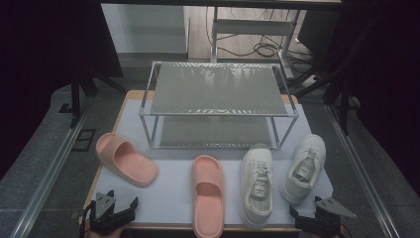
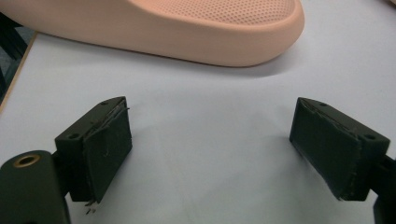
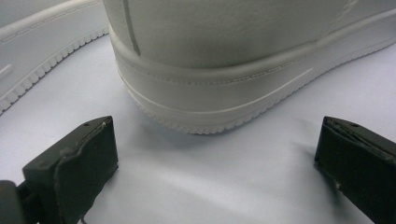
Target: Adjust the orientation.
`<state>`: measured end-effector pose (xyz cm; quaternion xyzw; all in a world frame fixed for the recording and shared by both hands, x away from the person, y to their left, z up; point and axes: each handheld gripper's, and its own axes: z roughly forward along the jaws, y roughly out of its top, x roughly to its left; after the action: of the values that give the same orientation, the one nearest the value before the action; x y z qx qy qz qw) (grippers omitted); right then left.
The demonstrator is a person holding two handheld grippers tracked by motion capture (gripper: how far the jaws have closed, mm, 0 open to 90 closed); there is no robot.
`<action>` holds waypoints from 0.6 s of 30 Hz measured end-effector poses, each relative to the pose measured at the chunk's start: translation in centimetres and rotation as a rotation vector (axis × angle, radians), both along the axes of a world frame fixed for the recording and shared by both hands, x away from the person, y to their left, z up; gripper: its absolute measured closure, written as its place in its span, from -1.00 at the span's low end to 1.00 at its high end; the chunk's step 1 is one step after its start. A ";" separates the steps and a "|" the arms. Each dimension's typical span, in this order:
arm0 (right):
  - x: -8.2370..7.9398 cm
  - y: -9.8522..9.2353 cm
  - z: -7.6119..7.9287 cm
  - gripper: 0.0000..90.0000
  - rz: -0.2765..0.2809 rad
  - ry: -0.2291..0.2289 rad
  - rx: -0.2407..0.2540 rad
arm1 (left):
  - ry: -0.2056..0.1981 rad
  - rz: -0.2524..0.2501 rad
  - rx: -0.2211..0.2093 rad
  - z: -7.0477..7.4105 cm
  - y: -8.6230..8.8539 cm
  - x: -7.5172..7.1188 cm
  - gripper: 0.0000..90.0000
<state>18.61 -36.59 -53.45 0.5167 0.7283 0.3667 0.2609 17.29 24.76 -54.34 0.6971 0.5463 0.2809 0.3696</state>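
table [image 1: 130, 97] | white mat [image 1: 168, 191] | on mat: rack [image 1: 218, 111], two pink slippers [image 1: 126, 159], two white sneakers [image 1: 257, 184]

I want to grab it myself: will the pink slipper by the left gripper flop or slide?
The pink slipper looks thick and moulded, so it probably keeps its shape. It seems foamy, likely light. Lying flat on the smooth white mat, it may slide when pushed rather than tip.

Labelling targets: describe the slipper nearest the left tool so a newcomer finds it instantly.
Start at the two-tier metal shoe rack on the white mat. In front of its left corner lies a peach foam slide slipper. Unlike the other peach slide, which points straight at the rack, this one lies diagonally.
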 end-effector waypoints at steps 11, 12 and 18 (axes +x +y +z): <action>0.0 0.0 -0.1 -1.00 0.003 -0.006 0.002 | 0.006 0.013 -0.002 0.1 -0.2 0.0 -0.73; -0.1 0.0 -0.1 -1.00 0.003 -0.007 0.003 | 0.006 0.016 -0.003 0.1 -0.2 0.0 -0.73; -0.1 -0.1 -0.1 -1.00 0.004 -0.014 0.005 | 0.007 0.017 -0.002 0.1 -0.2 0.1 -0.73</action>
<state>18.53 -36.65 -53.59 0.5134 0.7267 0.3724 0.2640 17.36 24.54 -54.27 0.6930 0.5540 0.2809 0.3660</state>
